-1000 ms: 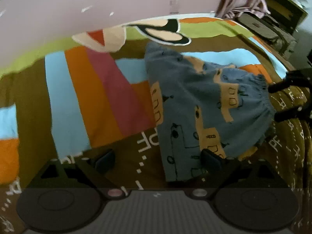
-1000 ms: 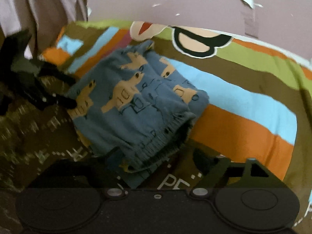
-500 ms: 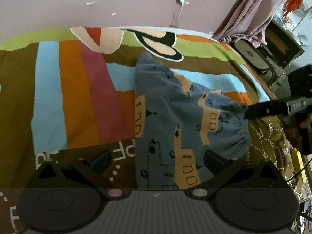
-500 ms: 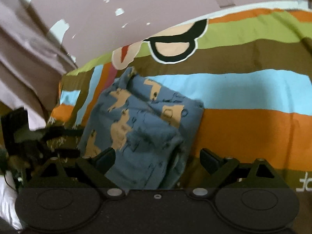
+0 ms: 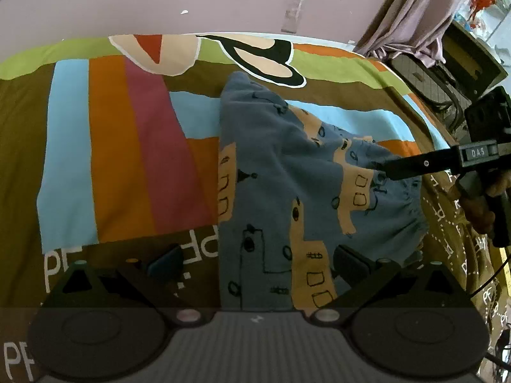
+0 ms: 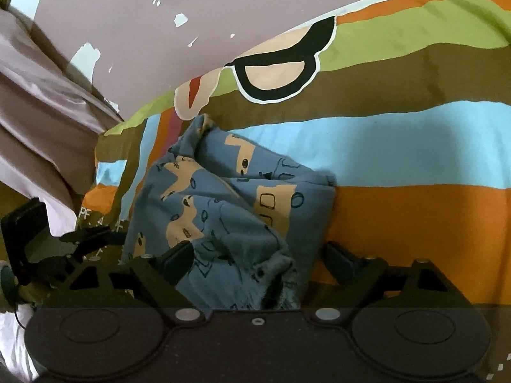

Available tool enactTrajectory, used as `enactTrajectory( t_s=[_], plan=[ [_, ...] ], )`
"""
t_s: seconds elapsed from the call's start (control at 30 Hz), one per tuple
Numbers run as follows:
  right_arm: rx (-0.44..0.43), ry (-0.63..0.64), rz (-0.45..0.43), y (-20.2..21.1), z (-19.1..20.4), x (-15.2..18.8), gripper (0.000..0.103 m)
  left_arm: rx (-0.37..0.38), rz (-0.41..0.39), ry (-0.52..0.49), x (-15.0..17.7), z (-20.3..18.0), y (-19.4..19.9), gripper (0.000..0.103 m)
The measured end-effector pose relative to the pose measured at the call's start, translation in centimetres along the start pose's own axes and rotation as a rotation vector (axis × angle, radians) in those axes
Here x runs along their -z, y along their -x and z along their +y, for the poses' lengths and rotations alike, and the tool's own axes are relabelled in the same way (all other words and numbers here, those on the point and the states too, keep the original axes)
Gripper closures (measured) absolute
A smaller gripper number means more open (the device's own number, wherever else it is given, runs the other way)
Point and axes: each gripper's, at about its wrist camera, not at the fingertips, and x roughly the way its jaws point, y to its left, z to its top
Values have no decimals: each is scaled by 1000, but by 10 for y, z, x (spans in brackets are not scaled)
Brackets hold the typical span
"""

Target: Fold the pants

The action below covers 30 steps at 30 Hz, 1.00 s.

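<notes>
Blue pants (image 5: 281, 191) with tan car prints lie folded on a striped bedspread (image 5: 105, 159). My left gripper (image 5: 255, 260) is open, low over the pants' near edge, its right finger over the cloth. My right gripper (image 6: 258, 260) is open over the gathered waistband end of the pants (image 6: 230, 210), cloth between its fingers. In the left wrist view the right gripper (image 5: 402, 167) reaches in from the right, its tip on the waistband. In the right wrist view the left gripper (image 6: 86, 242) shows at the pants' left edge.
A mauve wall (image 5: 159, 0) with peeling paint runs behind the bed. A pale curtain (image 6: 41, 105) hangs beside it. A dark case and shelf (image 5: 447, 73) stand past the bed's right edge.
Both grippers drew back and lowered towards the pants. The right gripper swung over the waistband end. The pants stay folded in place.
</notes>
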Motion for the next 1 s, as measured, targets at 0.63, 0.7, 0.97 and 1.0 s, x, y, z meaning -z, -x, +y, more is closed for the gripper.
enactTrajectory(
  t_s=[0.63,0.7,0.97,1.0],
  plan=[
    [94,8,-6,2,4,0,46,28,-20,-48,3,-5,10,23],
    [100,5,-6,2,6,0,58,34,-17,-44,2,-4,11,37],
    [112,15,-22,6,12,1,80,101,10,85,1,14,13,79],
    [115,27,-24,6,15,1,81,103,10,90,1,14,13,80]
  ],
)
